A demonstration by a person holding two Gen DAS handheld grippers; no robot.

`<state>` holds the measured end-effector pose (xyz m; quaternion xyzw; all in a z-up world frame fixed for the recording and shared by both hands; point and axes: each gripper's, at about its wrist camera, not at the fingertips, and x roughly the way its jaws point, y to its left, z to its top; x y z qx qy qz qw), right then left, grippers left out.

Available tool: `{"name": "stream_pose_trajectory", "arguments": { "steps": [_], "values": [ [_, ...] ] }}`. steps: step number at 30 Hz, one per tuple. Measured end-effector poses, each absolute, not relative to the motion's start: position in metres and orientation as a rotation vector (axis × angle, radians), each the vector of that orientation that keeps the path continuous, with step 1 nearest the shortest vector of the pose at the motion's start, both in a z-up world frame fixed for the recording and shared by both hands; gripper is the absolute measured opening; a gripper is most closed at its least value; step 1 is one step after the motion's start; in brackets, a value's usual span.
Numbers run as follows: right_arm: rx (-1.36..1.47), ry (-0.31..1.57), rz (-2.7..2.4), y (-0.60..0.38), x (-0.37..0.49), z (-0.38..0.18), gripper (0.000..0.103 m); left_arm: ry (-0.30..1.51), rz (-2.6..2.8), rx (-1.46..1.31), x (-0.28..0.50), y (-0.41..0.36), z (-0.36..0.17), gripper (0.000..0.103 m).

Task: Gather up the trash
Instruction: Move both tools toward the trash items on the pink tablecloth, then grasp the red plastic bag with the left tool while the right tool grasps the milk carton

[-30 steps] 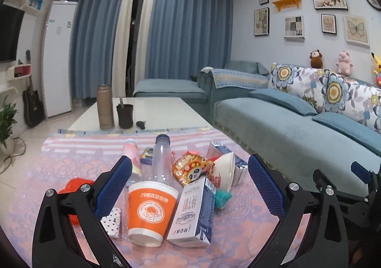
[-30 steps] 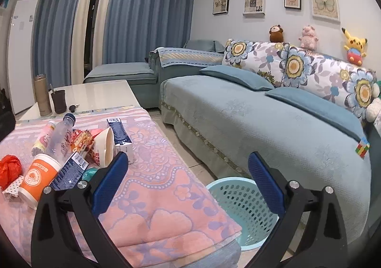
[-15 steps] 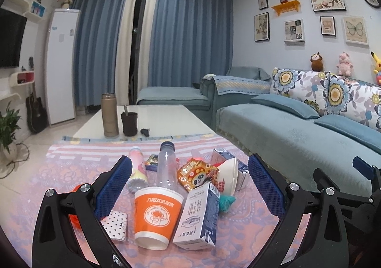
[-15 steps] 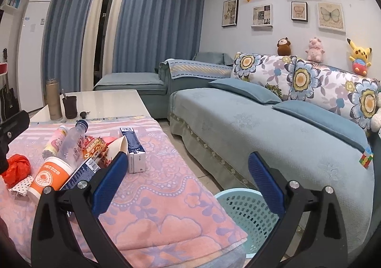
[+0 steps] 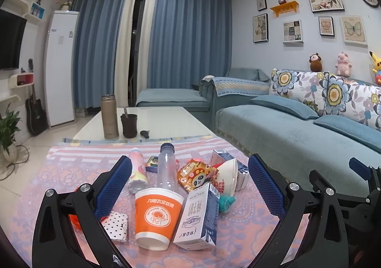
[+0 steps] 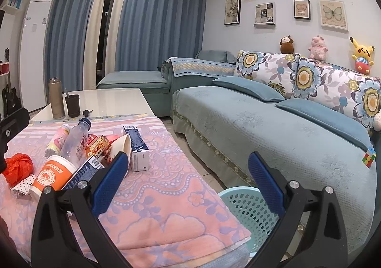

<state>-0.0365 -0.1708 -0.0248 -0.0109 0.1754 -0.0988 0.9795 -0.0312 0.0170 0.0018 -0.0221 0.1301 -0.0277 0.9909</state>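
the trash sits heaped on the pink cloth [image 5: 59,172]: orange cup [image 5: 156,218] nearest us, carton [image 5: 198,215] touching its right side, bottle [image 5: 166,170] behind. our left gripper [image 5: 190,187] is spread wide and empty, framing the cup, so we'd take that first and squeeze gently. our right gripper [image 6: 188,184] is spread empty too. the bin [image 6: 247,206] stands on the floor just past the cloth's edge, beside the sofa [image 6: 273,129], so the path is clear

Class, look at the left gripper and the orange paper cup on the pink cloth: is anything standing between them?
Nothing visible does. The orange paper cup is the nearest item to the open left gripper, framed between its fingers. The milk carton stands close on the cup's right and the clear bottle lies just behind it, so both crowd a grasp.
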Motion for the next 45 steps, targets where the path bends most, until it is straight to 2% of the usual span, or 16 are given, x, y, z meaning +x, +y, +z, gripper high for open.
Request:
{"name": "stream_pose_trajectory", "arguments": {
  "steps": [30, 34, 40, 45],
  "values": [
    [-0.029, 0.368, -0.145, -0.169, -0.035, -0.025, 0.095, 0.287, -0.101, -0.114, -0.027, 0.028, 0.001, 0.095],
    [-0.022, 0.384, -0.138, -0.170, -0.033, -0.026, 0.089, 0.287, -0.105, -0.121, -0.027, 0.029, 0.002, 0.095],
    [-0.027, 0.410, -0.118, -0.172, -0.027, -0.026, 0.069, 0.278, -0.072, -0.194, -0.028, 0.059, 0.013, 0.095],
    [-0.024, 0.413, -0.071, -0.175, -0.024, -0.020, 0.068, 0.309, 0.030, -0.261, -0.033, 0.121, 0.026, 0.095]
  ]
}}
